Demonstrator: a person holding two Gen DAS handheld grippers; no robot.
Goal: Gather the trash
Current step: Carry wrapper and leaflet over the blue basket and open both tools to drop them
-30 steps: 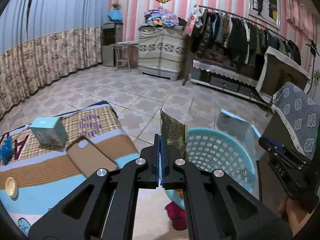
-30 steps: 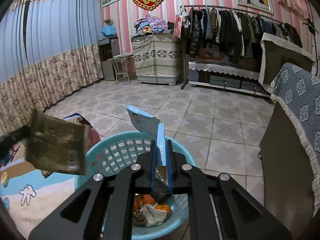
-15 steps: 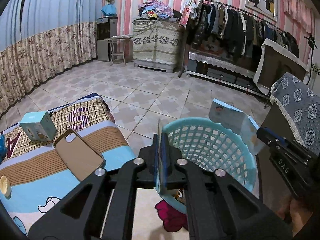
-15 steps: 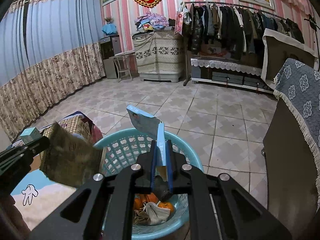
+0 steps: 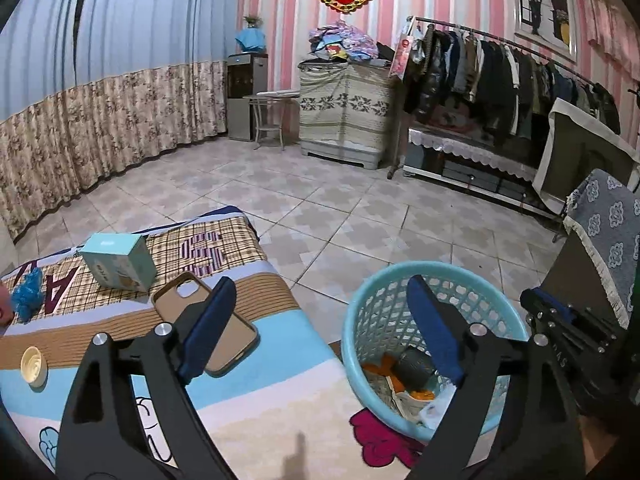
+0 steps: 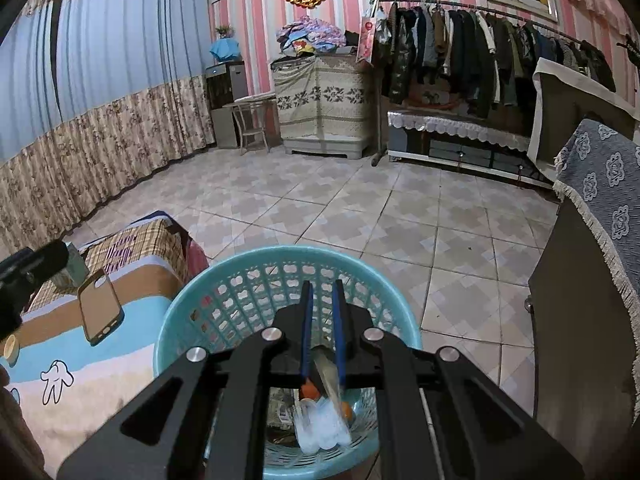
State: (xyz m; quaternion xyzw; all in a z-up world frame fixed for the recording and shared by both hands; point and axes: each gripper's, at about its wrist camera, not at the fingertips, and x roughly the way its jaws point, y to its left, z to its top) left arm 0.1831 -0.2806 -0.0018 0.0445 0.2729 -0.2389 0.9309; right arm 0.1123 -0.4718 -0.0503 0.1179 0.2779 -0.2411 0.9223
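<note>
Left claw (image 5: pixel 320 284): released, jaws opening wide, nothing between them. Hangs over the gap between a patterned blanket (image 5: pixel 280 360) and a turquoise lattice basket (image 5: pixel 352 312). Right claw (image 6: pixel 322 284): clenched to a narrow slit, nothing gripped at the tips, poised just above the basket's inside. Below it, in the basket, a blurred pale-blue piece (image 6: pixel 320 428) among the trash (image 5: pixel 412 376) of orange peel, paper and a dark wrapper. Further left on the blanket: a tan phone case (image 5: pixel 176 300) and a teal box (image 5: pixel 120 260).
</note>
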